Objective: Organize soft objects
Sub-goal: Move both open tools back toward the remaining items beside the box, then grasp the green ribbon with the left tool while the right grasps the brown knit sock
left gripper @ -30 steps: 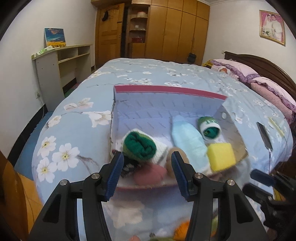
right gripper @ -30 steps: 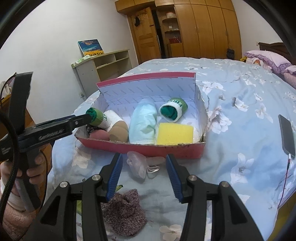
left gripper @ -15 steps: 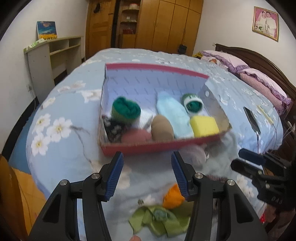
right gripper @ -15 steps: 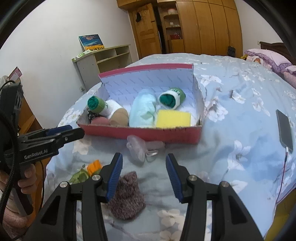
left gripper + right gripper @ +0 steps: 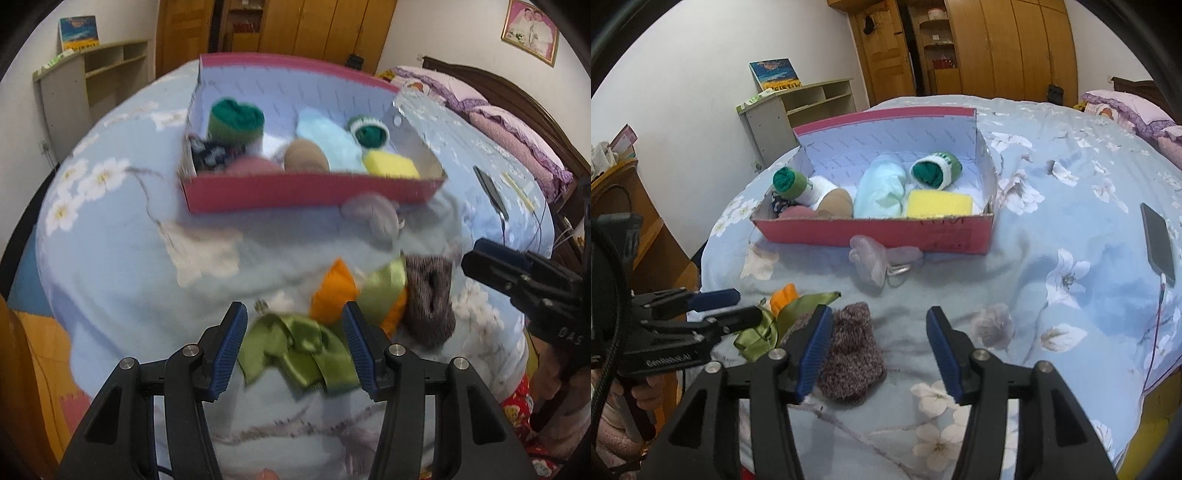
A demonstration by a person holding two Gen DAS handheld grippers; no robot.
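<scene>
Socks and cloth, all soft and light, squash under any pinch. Green satin cloth (image 5: 295, 347) lies crumpled at lower centre of the left wrist view, right between the spread fingers of the left tool (image 5: 293, 350), which is open and holds nothing. Slippery-looking fabric, so my call is to pinch a bunched fold, not a flat edge. Orange piece (image 5: 334, 291) sits just above it, touching the green; cannot tell if they are one item. Knitted brown sock (image 5: 851, 354) lies at lower centre of the right wrist view, beside the left finger of the right tool (image 5: 879, 354), also open and empty. Fuzzy knit should grip well; take it across the thick middle. Red box (image 5: 871, 230) on the bed (image 5: 1052, 221), mid frame, already holds rolled socks, a pale blue bundle and a yellow sponge (image 5: 940, 203). A translucent pinkish thing (image 5: 871, 264) lies in front of the box; what it is stays unclear. Left view is motion-blurred. Dark patterned item in the box's left corner is mostly hidden. Phone (image 5: 1158, 240) at right edge.
</scene>
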